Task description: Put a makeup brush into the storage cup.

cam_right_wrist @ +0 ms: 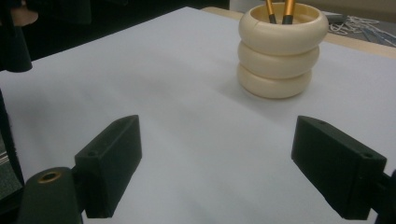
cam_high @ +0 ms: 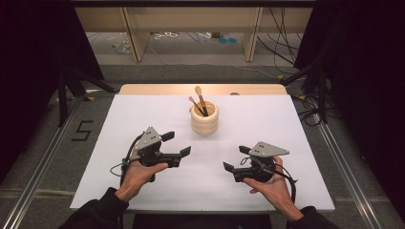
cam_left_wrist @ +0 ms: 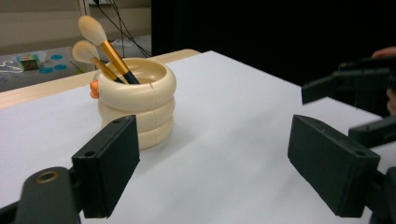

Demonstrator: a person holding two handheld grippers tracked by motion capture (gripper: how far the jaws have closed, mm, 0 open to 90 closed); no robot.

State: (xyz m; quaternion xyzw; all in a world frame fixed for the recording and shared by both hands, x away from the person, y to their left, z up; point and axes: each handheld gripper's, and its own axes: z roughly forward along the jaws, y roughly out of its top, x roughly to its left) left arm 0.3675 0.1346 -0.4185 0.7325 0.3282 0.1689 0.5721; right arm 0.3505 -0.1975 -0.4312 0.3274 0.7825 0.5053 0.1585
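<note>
Pre-grasp stage judged: left claw [cam_high: 177, 144] and right claw [cam_high: 236, 159] held wide open, empty, on worktop [cam_high: 267, 119]. Brush cup [cam_high: 204, 118] at 12 o'clock, untouched; reach toward it likely needed next.

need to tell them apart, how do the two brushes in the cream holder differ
The taller brush stands higher out of the holder than the shorter brush. The taller brush's pale head looks fuller; the shorter brush's head looks smaller and sits lower, nearer the rim. In the left gripper view the taller brush lies in front, the shorter one behind it. Both have gold ferrules and pale bristle heads up, and lean the same way.
</note>
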